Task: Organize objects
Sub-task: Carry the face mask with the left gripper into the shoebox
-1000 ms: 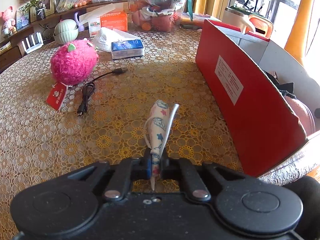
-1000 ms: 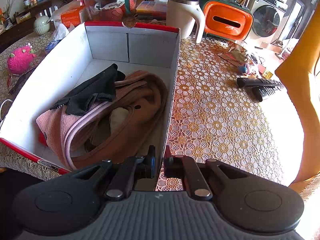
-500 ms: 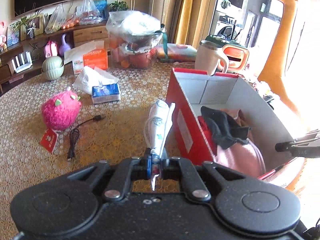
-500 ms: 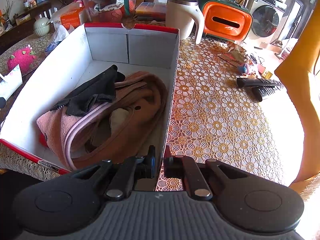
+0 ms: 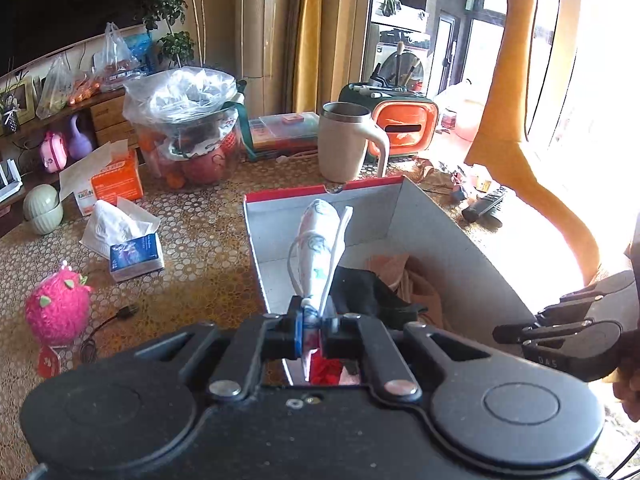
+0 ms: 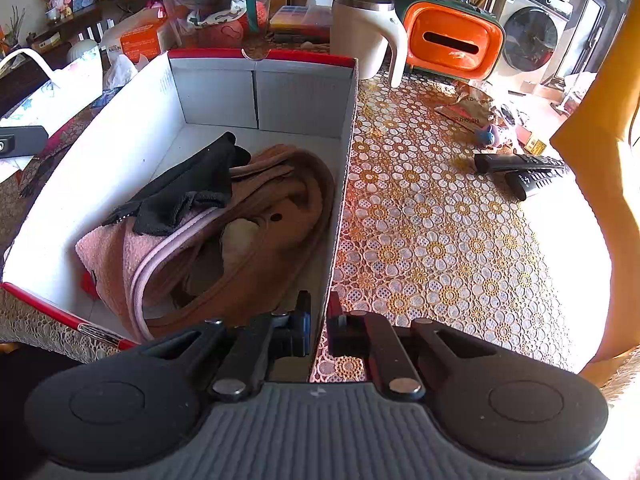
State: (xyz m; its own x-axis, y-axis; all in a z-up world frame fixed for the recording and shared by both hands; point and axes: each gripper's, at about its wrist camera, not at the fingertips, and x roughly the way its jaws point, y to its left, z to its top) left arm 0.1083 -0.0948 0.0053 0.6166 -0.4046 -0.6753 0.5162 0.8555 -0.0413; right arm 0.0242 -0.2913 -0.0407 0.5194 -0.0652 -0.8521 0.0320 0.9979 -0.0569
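Observation:
My left gripper (image 5: 310, 320) is shut on a folded white face mask (image 5: 318, 248) with a printed pattern and ear loops. It holds the mask upright over the near end of the red-and-white cardboard box (image 5: 440, 216). In the box (image 6: 120, 148) lie a black cloth (image 6: 188, 188), a pink towel (image 6: 116, 248) and a brown garment (image 6: 280, 200). My right gripper (image 6: 318, 320) is shut on the box's right wall at its near corner. The mask (image 6: 52, 96) shows at the left edge of the right wrist view.
On the lace-covered table stand a beige mug (image 5: 344, 144), an orange tissue holder (image 5: 404, 128) and a bagged bowl of fruit (image 5: 188, 132) behind the box. A pink plush (image 5: 56, 308), a black cable (image 5: 108, 324) and a tissue pack (image 5: 136, 256) lie left. Two remotes (image 6: 520, 168) lie right.
My left gripper has risen and swung right with the mask, from over the table beside the box's red outer wall to above the box's open top. The right gripper has kept still.

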